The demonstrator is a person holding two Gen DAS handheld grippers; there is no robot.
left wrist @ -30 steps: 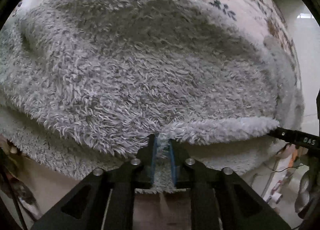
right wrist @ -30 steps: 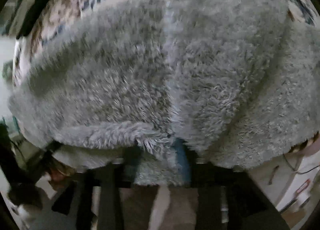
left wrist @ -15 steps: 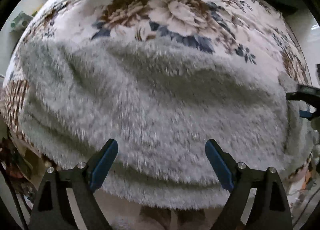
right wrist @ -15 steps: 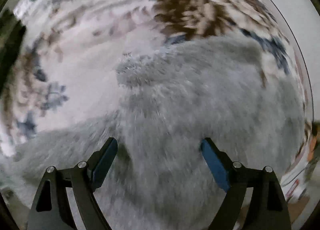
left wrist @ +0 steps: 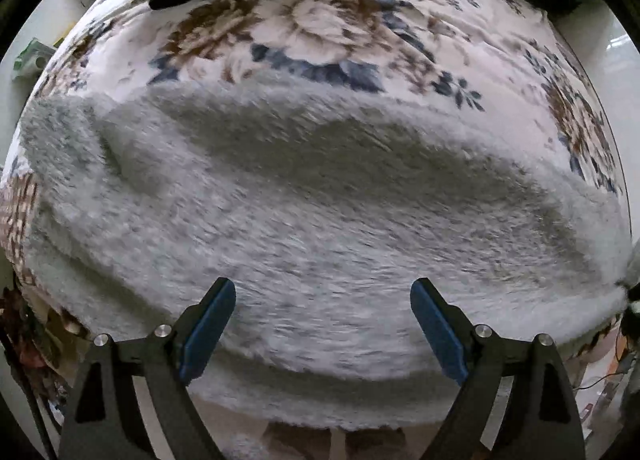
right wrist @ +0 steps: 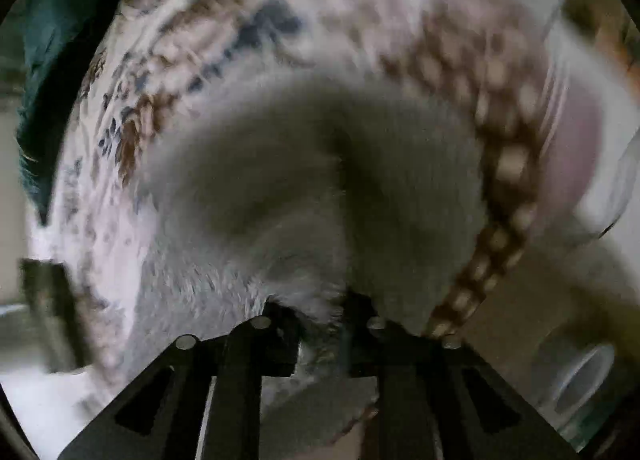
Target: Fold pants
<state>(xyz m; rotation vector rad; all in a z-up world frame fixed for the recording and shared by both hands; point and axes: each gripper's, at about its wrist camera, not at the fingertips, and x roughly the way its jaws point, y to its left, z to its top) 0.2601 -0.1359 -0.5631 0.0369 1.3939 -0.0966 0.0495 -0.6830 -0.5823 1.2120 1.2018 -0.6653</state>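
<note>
Left tongs [left wrist: 322, 318] spread wide over the fluffy pants [left wrist: 320, 219], right tongs [right wrist: 320, 324] clamped – probably – on an edge, so drag slow – keep layers stacked.

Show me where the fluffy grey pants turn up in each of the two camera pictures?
Left wrist view: the grey pants fill the middle, spread flat beyond the open left gripper.
Right wrist view: they bulge in the centre, pinched in the right gripper.
Shared landmark: the floral bedspread behind them.
</note>
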